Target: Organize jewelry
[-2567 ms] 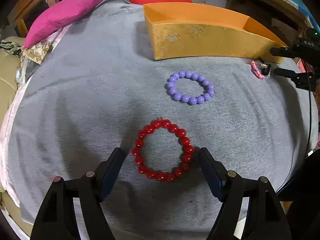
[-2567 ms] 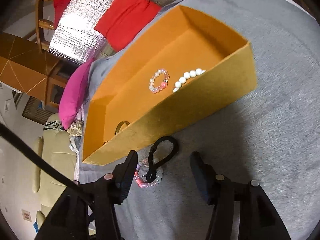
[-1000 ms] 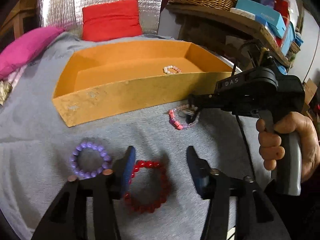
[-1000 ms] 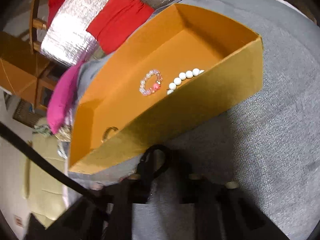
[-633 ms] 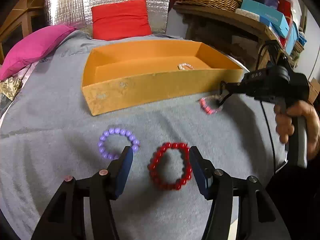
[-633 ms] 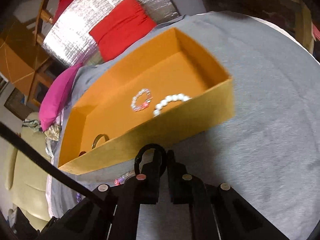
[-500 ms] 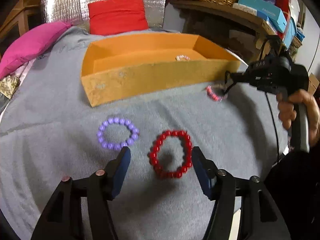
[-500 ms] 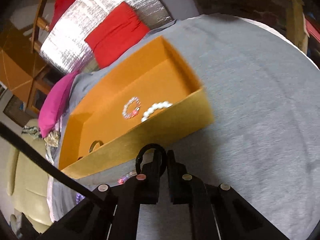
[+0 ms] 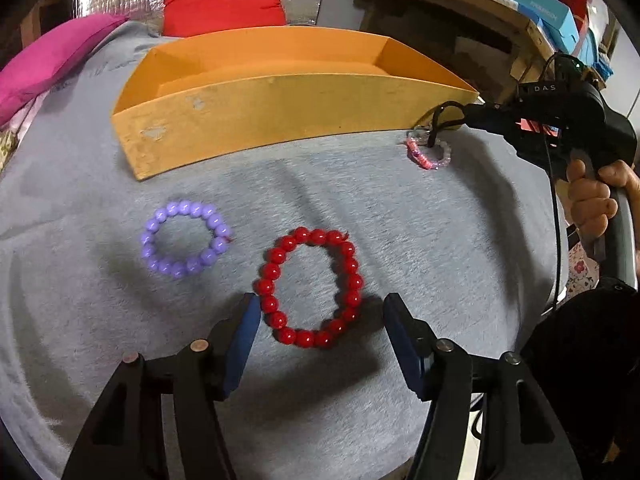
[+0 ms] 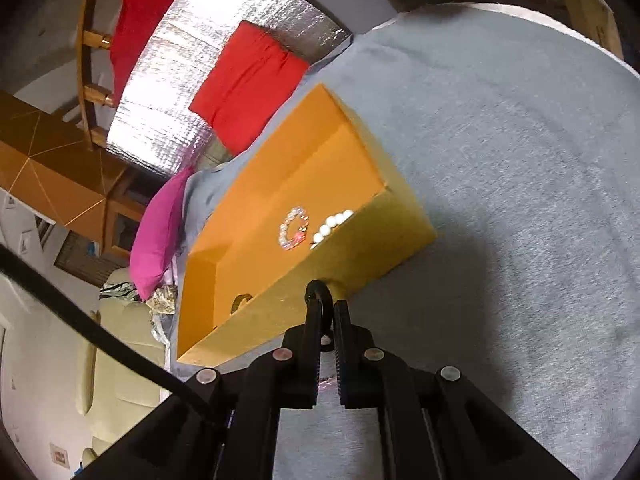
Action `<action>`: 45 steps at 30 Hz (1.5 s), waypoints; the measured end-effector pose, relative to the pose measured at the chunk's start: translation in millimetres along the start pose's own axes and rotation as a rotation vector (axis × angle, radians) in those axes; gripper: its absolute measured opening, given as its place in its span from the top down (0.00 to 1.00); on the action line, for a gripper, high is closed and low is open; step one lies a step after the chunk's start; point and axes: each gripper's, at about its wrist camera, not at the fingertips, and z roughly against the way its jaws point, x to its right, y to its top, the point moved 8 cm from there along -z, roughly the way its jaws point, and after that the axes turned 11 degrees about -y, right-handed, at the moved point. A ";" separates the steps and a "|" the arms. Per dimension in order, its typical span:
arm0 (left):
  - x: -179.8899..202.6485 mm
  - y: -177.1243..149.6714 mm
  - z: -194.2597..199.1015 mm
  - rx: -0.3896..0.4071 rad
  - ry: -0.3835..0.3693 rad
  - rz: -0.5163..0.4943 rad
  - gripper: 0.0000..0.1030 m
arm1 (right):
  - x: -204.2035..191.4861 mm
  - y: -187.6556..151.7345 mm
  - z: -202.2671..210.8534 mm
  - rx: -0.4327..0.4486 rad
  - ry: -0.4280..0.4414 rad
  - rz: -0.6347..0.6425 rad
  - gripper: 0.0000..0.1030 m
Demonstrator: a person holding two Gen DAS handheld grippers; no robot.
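The left gripper (image 9: 320,332) is hanging at the bottom of its frame with its jaws standing wide, just having widened a little, and gripping nothing. The red bead bracelet (image 9: 310,288) is lying flat on the grey cloth (image 9: 420,240) between the two blue pads (image 9: 240,332), its lower half inside the gap, with no pad pressing on it. Up and to the left, well clear of the left pad, the purple bead bracelet (image 9: 184,238) is resting on the cloth.

At the right of that frame the right gripper (image 10: 326,316) is pinched tight on a black cord loop (image 9: 440,118), and a small pink and clear bead bracelet (image 9: 428,152) is dangling from it, near the orange tray's (image 9: 280,116) right-hand corner. In the right wrist view, the tray's floor is holding a small pink bead ring (image 10: 294,228) and a run of white pearls (image 10: 332,224).

Risks, as I judge them: the round red beads could roll or squirt out as the pads close, or the pads could snag the soft cloth. The dangling bracelet could catch the tray's wall and slip off its cord.
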 end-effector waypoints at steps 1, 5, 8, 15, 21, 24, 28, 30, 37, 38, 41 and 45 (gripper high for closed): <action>2.7 2.0 -2.1 0.001 -0.001 -0.005 0.39 | 1.2 1.6 -1.4 0.003 -0.014 -0.002 0.94; 9.7 11.2 -7.2 0.015 -0.007 -0.013 0.53 | 20.6 2.2 -2.6 -0.004 -0.080 -0.028 0.94; 12.5 19.1 -11.4 0.027 0.006 -0.021 0.54 | 30.1 4.7 -2.3 -0.003 -0.110 -0.040 0.94; 12.6 35.4 -19.3 0.050 0.032 -0.011 0.54 | 43.3 10.1 8.7 0.010 -0.160 -0.020 0.90; 17.2 38.1 -20.8 0.053 0.034 -0.019 0.53 | 36.5 -1.2 -1.9 -0.076 -0.061 -0.073 0.53; 20.7 37.8 -22.5 0.041 0.039 -0.027 0.49 | 31.8 -1.9 -7.6 -0.074 -0.060 -0.091 0.47; 18.3 35.8 -18.1 0.044 0.033 -0.024 0.42 | 27.5 -2.1 -16.2 -0.069 -0.066 -0.110 0.47; 17.6 33.8 -15.2 0.045 0.028 -0.025 0.39 | 25.5 0.2 -17.4 -0.057 -0.067 -0.116 0.47; 12.7 27.5 -8.5 0.039 0.000 -0.002 0.38 | 14.5 1.7 -25.5 -0.018 -0.164 -0.055 0.59; 11.8 26.5 -8.7 0.035 0.002 0.001 0.38 | 12.4 1.5 -26.1 -0.012 -0.178 -0.038 0.62; 10.1 23.6 -8.0 0.029 0.003 0.008 0.38 | 6.7 -3.7 -31.7 -0.037 -0.187 0.009 0.88; 10.8 23.3 -7.5 0.031 -0.001 0.014 0.38 | -0.2 -6.9 -32.5 -0.035 -0.183 0.047 0.93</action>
